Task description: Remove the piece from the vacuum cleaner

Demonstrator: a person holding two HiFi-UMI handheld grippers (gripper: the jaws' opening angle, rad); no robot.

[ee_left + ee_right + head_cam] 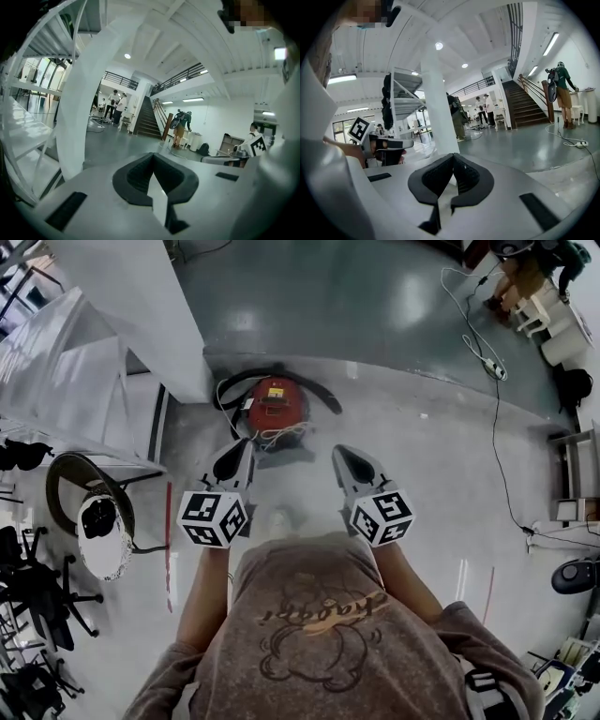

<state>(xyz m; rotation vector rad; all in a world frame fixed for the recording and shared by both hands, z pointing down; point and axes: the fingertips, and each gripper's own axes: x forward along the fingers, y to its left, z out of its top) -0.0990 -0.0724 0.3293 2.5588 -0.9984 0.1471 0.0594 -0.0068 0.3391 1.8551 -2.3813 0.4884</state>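
Head view: a red vacuum cleaner [277,407] stands on the floor [431,456] with its black hose [322,396] curled around it. It lies near the left claw [242,448] and right claw [341,454], touching neither. Left gripper view: the left claw's jaws are pressed together with nothing between them. Right gripper view: the right claw's jaws are likewise together and empty.

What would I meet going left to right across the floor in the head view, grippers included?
Round white object → left gripper → red vacuum cleaner → right gripper → black cable.
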